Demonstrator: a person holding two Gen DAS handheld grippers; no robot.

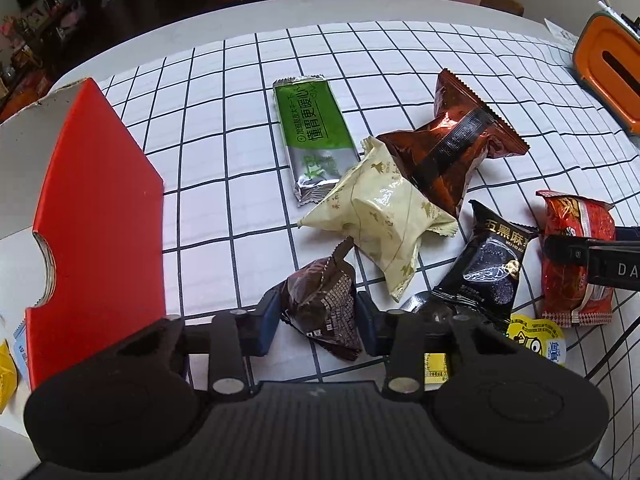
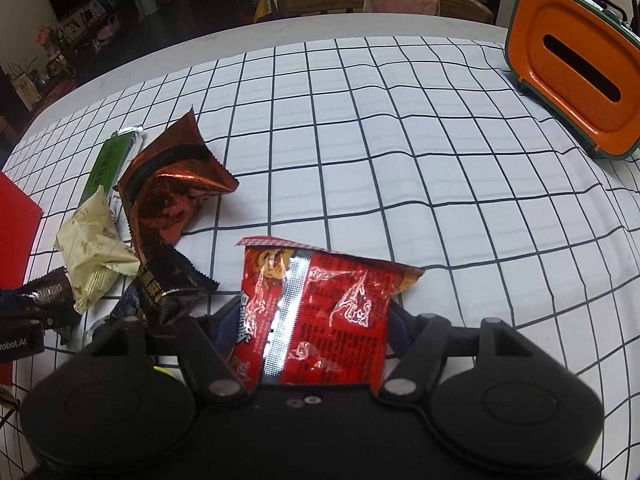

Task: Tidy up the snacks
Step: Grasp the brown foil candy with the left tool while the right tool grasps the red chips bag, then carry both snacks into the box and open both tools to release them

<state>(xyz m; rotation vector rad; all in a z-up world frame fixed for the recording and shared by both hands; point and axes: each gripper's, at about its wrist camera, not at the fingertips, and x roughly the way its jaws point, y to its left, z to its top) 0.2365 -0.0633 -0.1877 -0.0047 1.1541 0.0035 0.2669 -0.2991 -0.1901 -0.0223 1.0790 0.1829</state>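
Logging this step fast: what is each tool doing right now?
Left tool: closed on the dark brown snack packet.
Right tool: closed on the red snack packet.

- The green and silver bar wrapper (image 1: 316,140), toward the cloth's far edge, carries "懂胃更暖心".
- The black snack packet (image 1: 486,270) near the cloth's front edge reads "五黑麻", with small "WU HEI" below.
- The right gripper (image 1: 592,256) shows "DA".
- The left gripper (image 2: 16,340) shows "Robot.AI".
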